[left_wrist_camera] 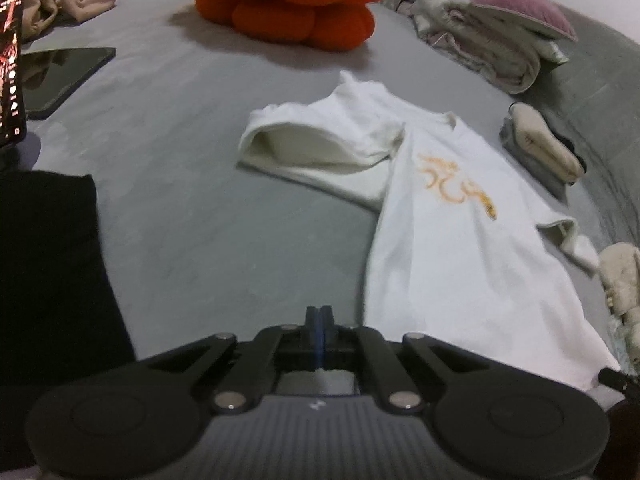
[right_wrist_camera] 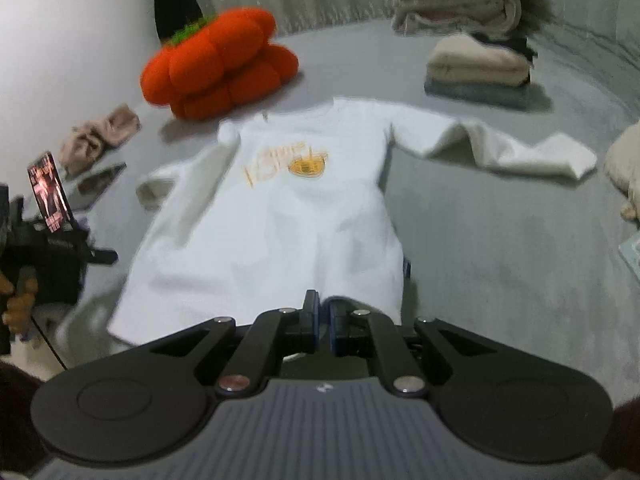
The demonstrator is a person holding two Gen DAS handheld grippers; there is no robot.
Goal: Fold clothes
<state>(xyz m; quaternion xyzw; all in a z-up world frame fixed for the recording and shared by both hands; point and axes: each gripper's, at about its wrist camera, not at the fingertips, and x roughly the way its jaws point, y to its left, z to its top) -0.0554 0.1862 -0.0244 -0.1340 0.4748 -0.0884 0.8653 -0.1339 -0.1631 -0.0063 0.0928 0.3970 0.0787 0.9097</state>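
Risk: right gripper [right_wrist_camera: 322,312] pinches only the shirt [right_wrist_camera: 280,220] hem (left gripper [left_wrist_camera: 319,320] closed, empty), so cloth could slip or bunch.

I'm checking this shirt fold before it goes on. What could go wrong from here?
1. The right gripper seems to pinch only the shirt's hem, so it may slip out.
2. The left gripper is shut on nothing, so the other corner may drag.
3. One sleeve lies bunched and could fold crooked.
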